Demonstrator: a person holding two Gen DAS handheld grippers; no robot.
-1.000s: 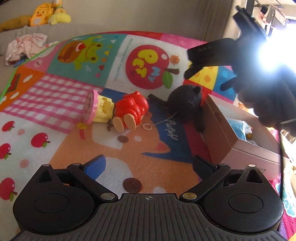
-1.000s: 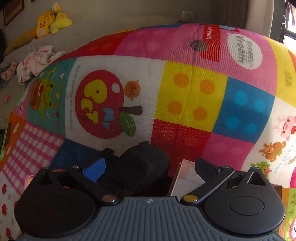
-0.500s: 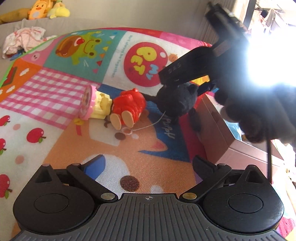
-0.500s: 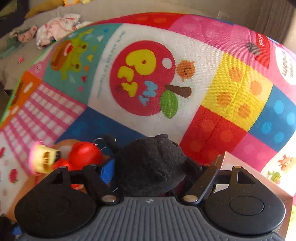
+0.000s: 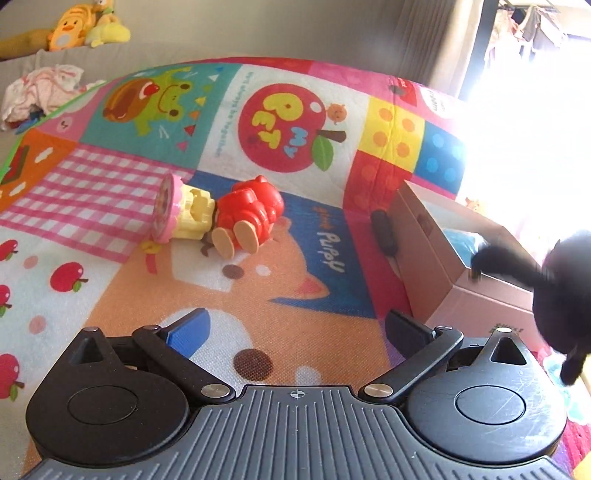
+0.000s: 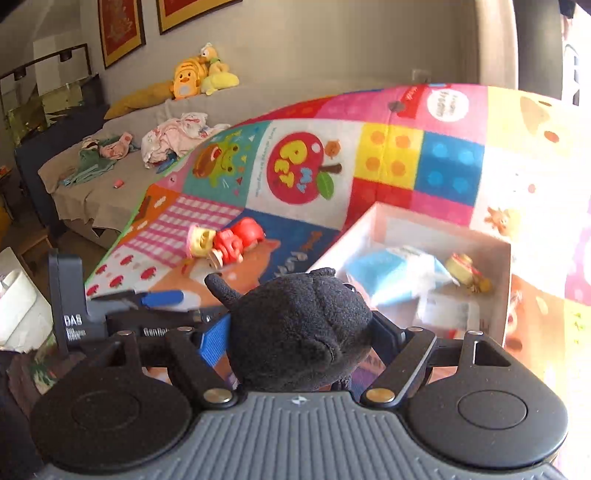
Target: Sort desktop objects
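In the right wrist view my right gripper [image 6: 300,334] is shut on a black plush toy [image 6: 295,306], held in the air at the near left corner of the open cardboard box [image 6: 343,236]. The left wrist view shows the same plush [image 5: 561,295] hanging blurred over the box [image 5: 424,236] at the right edge. A red and yellow toy figure [image 5: 236,218] lies on its side mid-mat, also visible from the right wrist [image 6: 225,240]. Low over the mat, my left gripper [image 5: 297,325] is open with nothing in it.
The box holds a blue packet [image 6: 391,273] and a small yellow toy [image 6: 465,269]. A small dark oblong thing [image 5: 382,232] lies on the colourful play mat [image 5: 110,184] by the box's wall. Behind are a sofa with plush toys [image 5: 74,29] and crumpled clothes [image 5: 40,88].
My right gripper closed on the black plush, lifted it off the mat and carried it right, to the box. The left gripper stayed where it was.
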